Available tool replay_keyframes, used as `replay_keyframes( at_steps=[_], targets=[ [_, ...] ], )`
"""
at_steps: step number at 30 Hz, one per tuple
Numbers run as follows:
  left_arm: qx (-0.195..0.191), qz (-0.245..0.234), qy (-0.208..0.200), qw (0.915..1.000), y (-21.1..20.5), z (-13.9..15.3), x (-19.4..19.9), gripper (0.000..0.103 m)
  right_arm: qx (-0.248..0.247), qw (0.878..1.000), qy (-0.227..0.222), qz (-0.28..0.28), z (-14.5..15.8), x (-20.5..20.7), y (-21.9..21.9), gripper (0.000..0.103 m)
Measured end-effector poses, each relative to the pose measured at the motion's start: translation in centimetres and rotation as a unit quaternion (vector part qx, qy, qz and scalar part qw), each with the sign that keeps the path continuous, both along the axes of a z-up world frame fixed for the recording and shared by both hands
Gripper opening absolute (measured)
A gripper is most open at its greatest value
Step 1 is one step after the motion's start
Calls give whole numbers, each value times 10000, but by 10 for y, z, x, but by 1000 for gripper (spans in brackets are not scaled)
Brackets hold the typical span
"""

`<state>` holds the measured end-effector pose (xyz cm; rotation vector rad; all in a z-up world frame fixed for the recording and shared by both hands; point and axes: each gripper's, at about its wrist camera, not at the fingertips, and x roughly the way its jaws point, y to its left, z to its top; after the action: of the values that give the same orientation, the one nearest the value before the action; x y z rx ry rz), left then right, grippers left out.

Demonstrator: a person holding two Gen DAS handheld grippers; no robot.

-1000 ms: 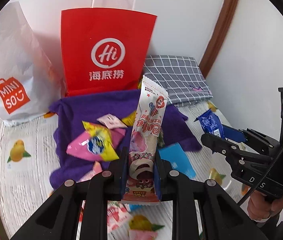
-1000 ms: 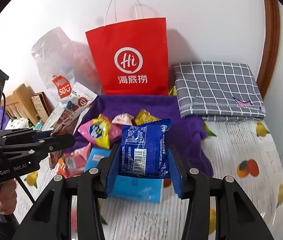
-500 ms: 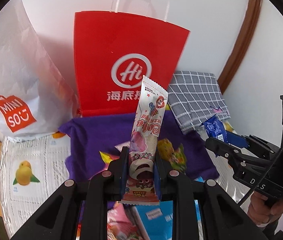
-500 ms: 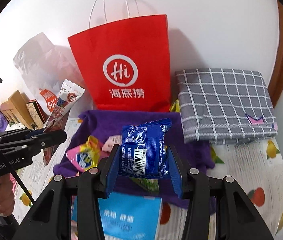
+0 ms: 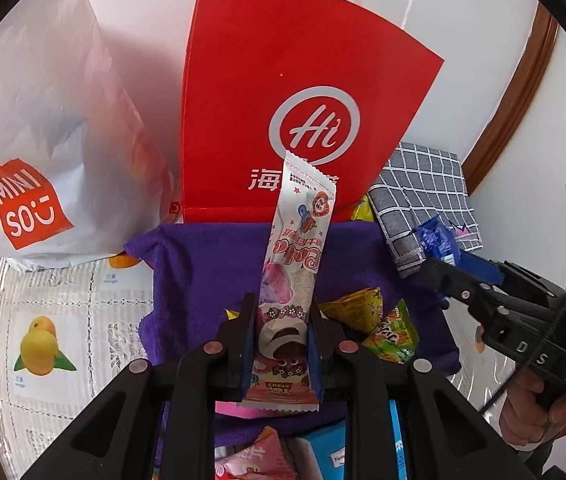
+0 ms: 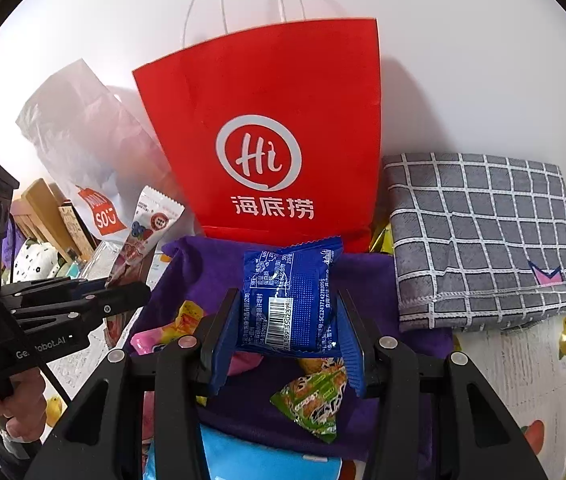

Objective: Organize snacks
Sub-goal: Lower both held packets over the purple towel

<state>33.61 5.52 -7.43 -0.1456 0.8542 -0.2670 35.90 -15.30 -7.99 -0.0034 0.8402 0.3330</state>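
Observation:
My left gripper (image 5: 279, 336) is shut on a long white-and-pink snack bar (image 5: 297, 256) that stands upright between its pads. My right gripper (image 6: 289, 328) is shut on a blue snack packet (image 6: 291, 296) with a barcode. Both are held above a purple cloth (image 5: 203, 272) strewn with loose snacks, just in front of a red paper bag (image 5: 283, 92) marked "Hi". In the right wrist view the same red paper bag (image 6: 267, 128) stands straight ahead, and the left gripper (image 6: 131, 292) with its bar shows at the left. The right gripper (image 5: 439, 264) shows at the right of the left wrist view.
A white MINISO bag (image 5: 31, 128) leans left of the red one. A folded grey checked cloth (image 6: 483, 232) lies at the right. Green (image 6: 315, 396), yellow and pink packets and a light blue box (image 6: 251, 460) lie on the purple cloth. A fruit-print tablecloth (image 5: 55, 320) covers the table.
Both grippers have moved forward toward the red bag with their snacks still held. The bag now looms larger and the loose packets have slid lower in both views.

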Motion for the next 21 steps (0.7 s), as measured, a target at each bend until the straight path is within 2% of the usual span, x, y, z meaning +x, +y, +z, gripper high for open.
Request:
replay_keyframes(
  at_steps=[21],
  targets=[
    [-14,180,211,9996,12,-13,7,21,-281,9987,415,-50,-29,21,-17,46]
  ],
)
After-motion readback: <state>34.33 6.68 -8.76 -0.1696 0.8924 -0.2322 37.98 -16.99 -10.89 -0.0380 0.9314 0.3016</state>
